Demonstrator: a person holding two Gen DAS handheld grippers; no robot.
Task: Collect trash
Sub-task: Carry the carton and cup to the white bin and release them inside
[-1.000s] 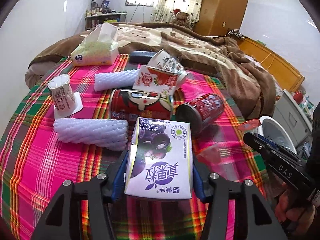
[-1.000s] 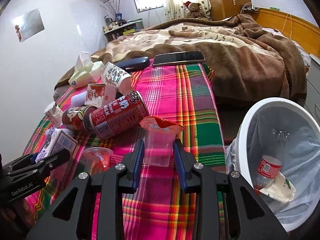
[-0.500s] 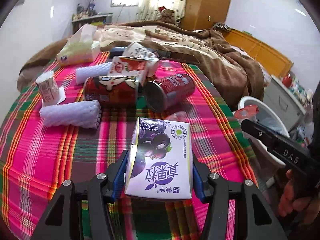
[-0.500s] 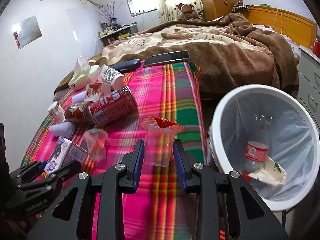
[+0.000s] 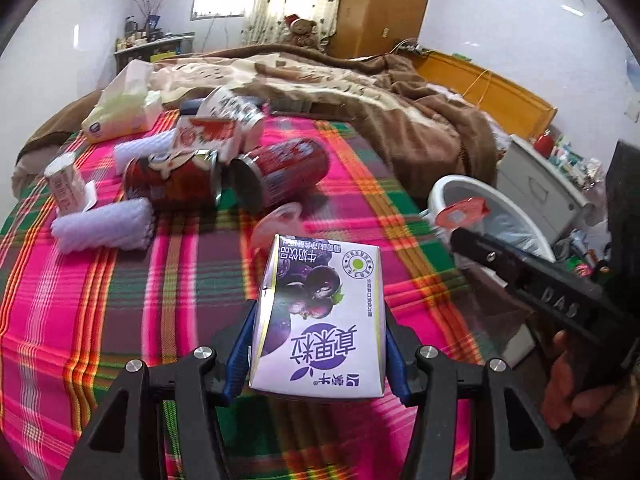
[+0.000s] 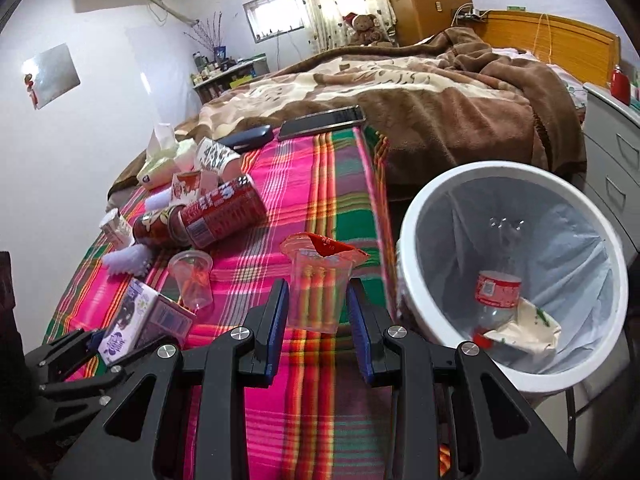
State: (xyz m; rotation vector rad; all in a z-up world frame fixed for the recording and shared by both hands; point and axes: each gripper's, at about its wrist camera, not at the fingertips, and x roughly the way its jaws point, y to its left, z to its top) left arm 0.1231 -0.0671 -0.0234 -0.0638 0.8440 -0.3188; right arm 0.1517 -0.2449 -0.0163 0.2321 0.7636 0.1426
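1. The left gripper has its blue-padded fingers clamped on a purple-and-white milk carton, held up above the plaid blanket near its front edge.
2. The right gripper has its fingers pressed against both sides of a clear plastic cup with a torn red foil lid, held just beside the rim of the white trash bin.
3. The bin stands off the blanket's right edge; a plastic bottle with a red label and a crumpled wrapper lie in its liner.
4. Another clear cup lies on the blanket between the two grippers.
5. Toward the blanket's far left part, two red cans lie on their sides touching each other, with a small red-and-white carton and a paper cup just behind them.
6. White foam sleeves and a small yogurt bottle sit near the left edge; a tissue pack is at the far left corner.
7. A phone and a dark case rest along the far edge by the brown bedding.
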